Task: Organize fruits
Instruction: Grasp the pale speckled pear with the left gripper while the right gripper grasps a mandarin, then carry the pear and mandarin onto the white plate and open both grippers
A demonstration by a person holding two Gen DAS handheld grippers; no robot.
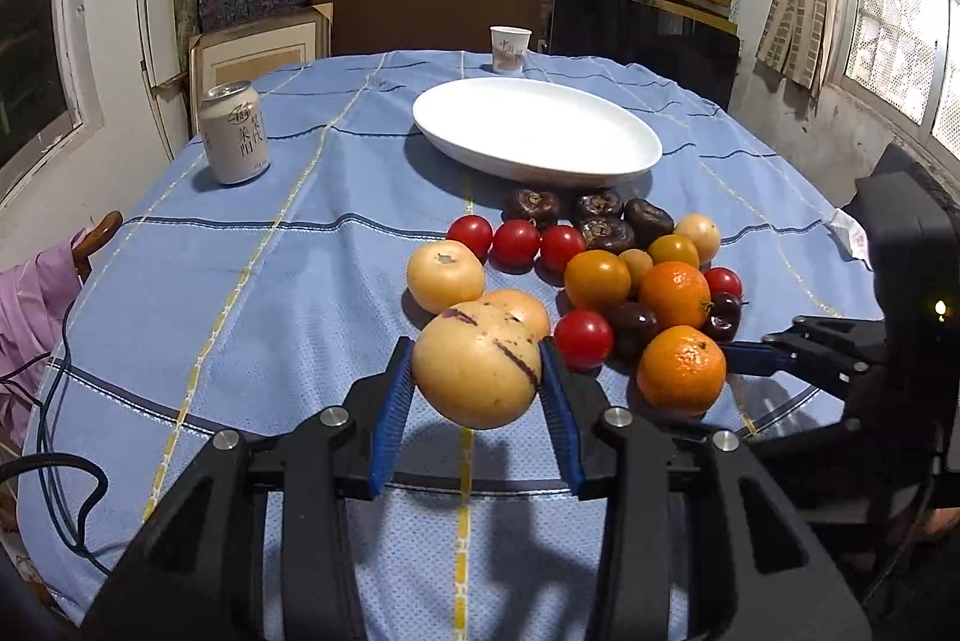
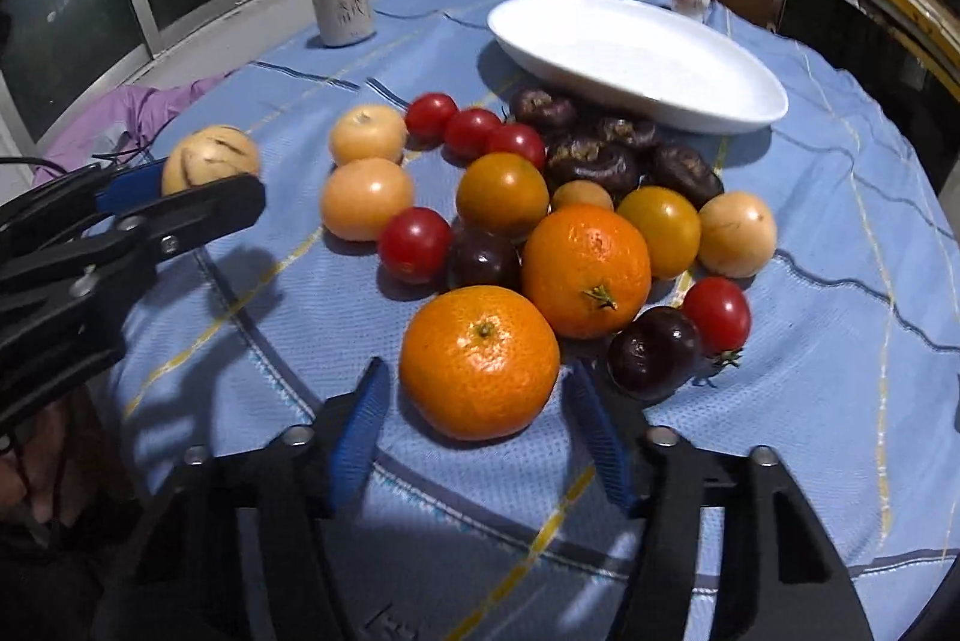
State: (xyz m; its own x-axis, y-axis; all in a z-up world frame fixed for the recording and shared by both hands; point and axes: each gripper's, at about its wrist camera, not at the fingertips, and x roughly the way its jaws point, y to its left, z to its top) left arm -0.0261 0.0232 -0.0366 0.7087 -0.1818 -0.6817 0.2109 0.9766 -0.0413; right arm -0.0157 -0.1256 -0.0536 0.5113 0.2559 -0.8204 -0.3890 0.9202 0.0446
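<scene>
Now | left tool (image 1: 477, 383) grips striped melon (image 1: 477, 365) | right tool (image 2: 480, 401) straddles tangerine (image 2: 480, 362), unclamped | tangerines: 2

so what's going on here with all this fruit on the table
A person with a gripper in each hand is sorting fruit. The left gripper is shut on a yellow purple-streaked melon, lifted off the blue tablecloth. The right gripper has its jaws around the nearest tangerine, not visibly pressing it. The white oval dish holds no fruit yet.
</scene>
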